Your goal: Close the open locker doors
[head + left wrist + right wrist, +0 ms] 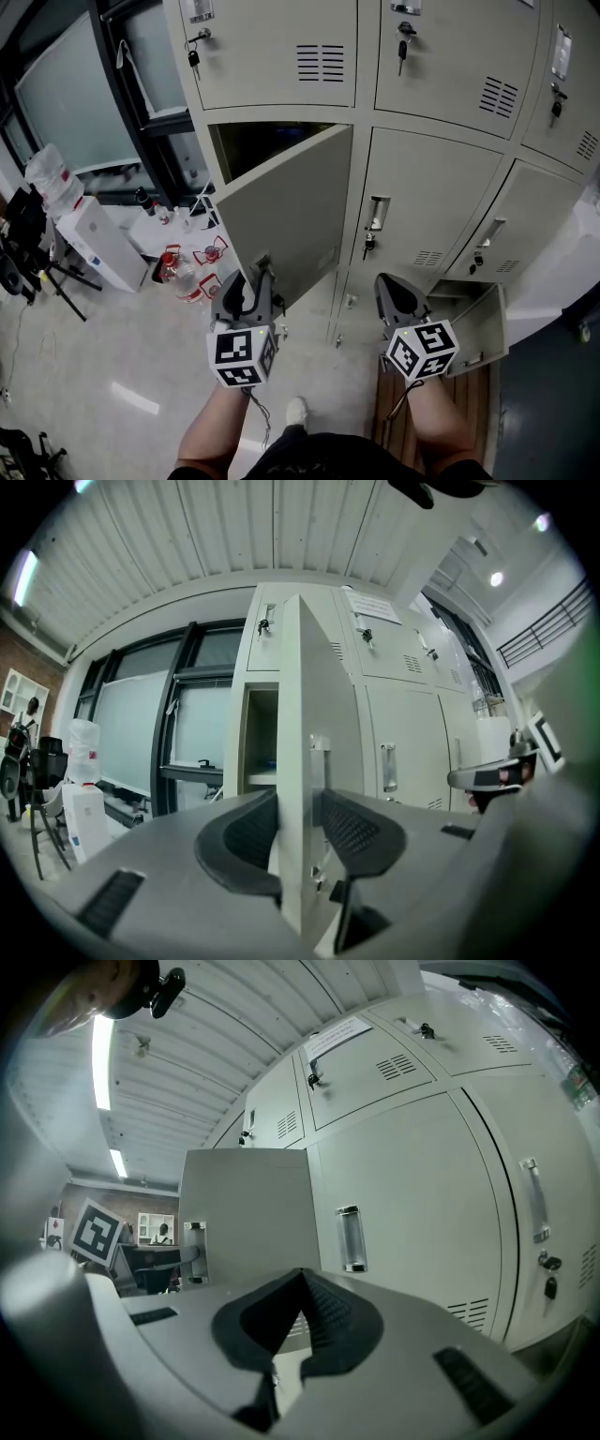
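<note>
Left gripper [298,806] jaws spread, straddling beige metal locker door [323,686] edge; right gripper [302,1283] pressed together, empty; swing door steadily until flush

The beige middle door [281,220] is seen swung about half open, hinged on its right, with its dark compartment [248,141] exposed. The bottom door [480,326], further right, is seen ajar near the floor.
</note>
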### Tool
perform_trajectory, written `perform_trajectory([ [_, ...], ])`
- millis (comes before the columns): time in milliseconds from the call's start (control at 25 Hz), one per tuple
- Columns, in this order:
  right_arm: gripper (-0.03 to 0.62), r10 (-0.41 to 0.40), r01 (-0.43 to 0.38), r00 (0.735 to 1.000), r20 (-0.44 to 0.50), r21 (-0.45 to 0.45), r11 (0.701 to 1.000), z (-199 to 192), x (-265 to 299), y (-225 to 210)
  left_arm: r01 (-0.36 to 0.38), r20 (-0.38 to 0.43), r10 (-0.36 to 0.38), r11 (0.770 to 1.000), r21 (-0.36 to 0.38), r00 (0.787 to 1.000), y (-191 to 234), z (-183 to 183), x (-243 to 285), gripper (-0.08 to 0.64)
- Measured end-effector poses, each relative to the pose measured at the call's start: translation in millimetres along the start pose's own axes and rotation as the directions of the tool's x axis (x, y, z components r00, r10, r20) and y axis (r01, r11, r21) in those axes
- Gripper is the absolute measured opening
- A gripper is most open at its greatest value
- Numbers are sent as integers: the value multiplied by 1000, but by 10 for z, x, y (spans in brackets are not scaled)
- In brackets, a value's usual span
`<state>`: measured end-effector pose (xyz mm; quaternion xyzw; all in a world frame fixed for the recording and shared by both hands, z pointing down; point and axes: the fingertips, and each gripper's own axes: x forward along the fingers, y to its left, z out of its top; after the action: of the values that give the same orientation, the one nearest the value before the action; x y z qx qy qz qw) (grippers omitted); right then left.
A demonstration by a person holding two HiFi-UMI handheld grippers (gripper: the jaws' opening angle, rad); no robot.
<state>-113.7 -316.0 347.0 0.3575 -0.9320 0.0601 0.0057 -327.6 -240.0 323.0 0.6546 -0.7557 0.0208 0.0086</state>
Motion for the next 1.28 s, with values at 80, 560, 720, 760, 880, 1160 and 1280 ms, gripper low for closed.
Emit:
perform_trajectory([
  [80, 0, -1, 1, 1000, 0, -4, 1000, 14, 71, 17, 7, 2, -7, 1000, -1, 1000, 61, 1, 44, 149],
  [560, 0, -21, 21, 1000, 5, -20, 1000, 103, 426, 168, 6, 3, -6, 1000, -6, 1000, 452, -1, 352, 141],
  [720, 0, -46, 46, 999, 11, -20, 999, 122, 495, 155, 9, 5, -9, 1000, -10, 1000, 572, 8, 490, 141],
  [760, 0, -52, 52, 999, 13, -19, 998, 124, 510, 151, 11, 5, -11, 1000, -12, 1000, 596, 9, 523, 141],
  [880, 0, -70, 70, 997, 19, -14, 997, 122, 558, 143, 20, 3, -19, 1000, -14, 1000, 664, 9, 622, 141],
  [1160, 0, -106, 106, 994, 35, -8, 994, 152, 660, 160, 39, -3, -39, 999, 3, 999, 788, 13, 826, 141],
  [1280, 0, -117, 118, 992, 38, -7, 993, 156, 695, 183, 41, 3, -41, 999, 27, 999, 825, 25, 900, 144],
])
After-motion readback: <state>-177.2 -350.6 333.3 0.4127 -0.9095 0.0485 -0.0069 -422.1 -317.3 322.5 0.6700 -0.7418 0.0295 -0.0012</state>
